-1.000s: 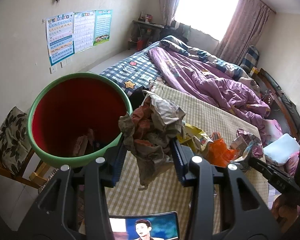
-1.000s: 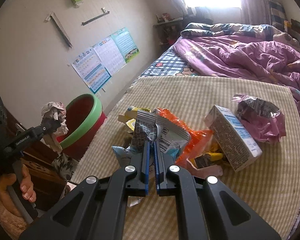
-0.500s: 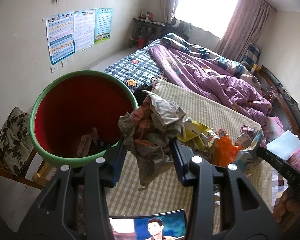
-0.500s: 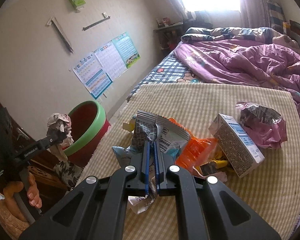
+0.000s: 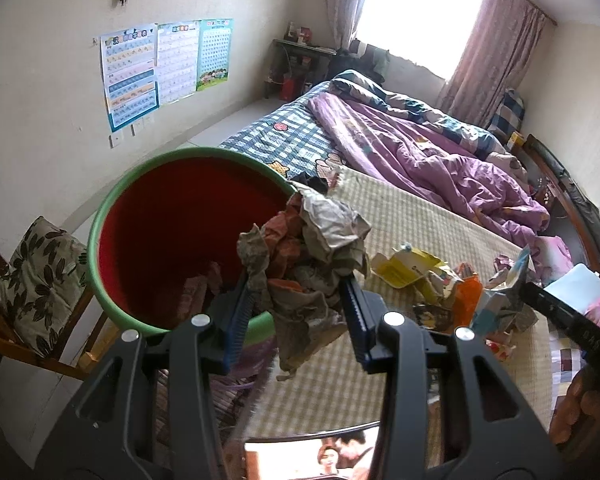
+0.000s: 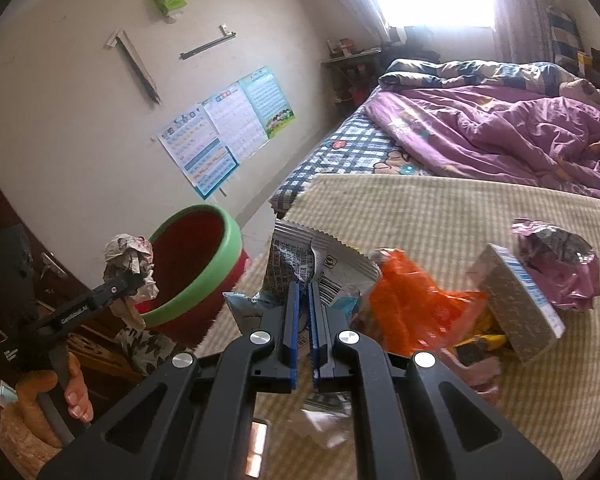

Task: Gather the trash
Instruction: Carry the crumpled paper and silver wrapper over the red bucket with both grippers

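Note:
My left gripper [image 5: 300, 312] is shut on a crumpled wad of paper [image 5: 312, 248], held just right of the near rim of a red bin with a green rim [image 5: 112, 216]. The right wrist view shows that same wad [image 6: 130, 256] beside the bin [image 6: 220, 264]. My right gripper [image 6: 304, 304] is shut on a grey-and-white snack wrapper [image 6: 320, 260], lifted over the checked mat [image 6: 440, 204]. More trash lies on the mat: an orange bag [image 6: 408, 300], a grey carton [image 6: 516, 300], a pink foil bag [image 6: 556, 264] and a yellow box [image 5: 404, 268].
A bed with a purple quilt [image 6: 500, 128] fills the back right. A wooden chair with a floral cushion [image 5: 32, 280] stands left of the bin. A phone screen [image 5: 312, 452] glows at the bottom of the left wrist view. A hand [image 6: 52, 400] holds the left gripper's handle.
The left gripper has carried the paper wad toward the bin, which now looks larger and closer. The right gripper has lifted the wrapper off the pile and moved it left toward the bin.

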Tool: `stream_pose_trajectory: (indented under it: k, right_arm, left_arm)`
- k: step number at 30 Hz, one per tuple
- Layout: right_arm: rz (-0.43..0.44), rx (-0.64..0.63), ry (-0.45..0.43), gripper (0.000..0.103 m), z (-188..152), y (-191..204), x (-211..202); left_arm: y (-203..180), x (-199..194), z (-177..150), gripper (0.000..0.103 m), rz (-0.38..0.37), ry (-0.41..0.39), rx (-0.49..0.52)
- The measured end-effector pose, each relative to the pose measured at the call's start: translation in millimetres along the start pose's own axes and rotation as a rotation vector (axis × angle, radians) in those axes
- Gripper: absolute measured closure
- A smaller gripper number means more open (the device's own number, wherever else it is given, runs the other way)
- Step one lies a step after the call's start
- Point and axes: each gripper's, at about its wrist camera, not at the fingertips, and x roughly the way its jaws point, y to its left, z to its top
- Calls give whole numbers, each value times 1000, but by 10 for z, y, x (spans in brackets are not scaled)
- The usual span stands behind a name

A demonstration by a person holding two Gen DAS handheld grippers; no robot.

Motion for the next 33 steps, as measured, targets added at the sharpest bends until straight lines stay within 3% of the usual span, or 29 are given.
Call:
stream_pose_trajectory:
  k: [16, 33]
  right_arm:
    - [19, -14, 2, 99, 40, 715, 407]
    - [65, -67, -6, 99, 318, 1429, 962]
  left_arm:
    - [651, 79, 151, 62, -26, 9, 6]
    - [1195, 295, 251, 62, -17, 49, 12]
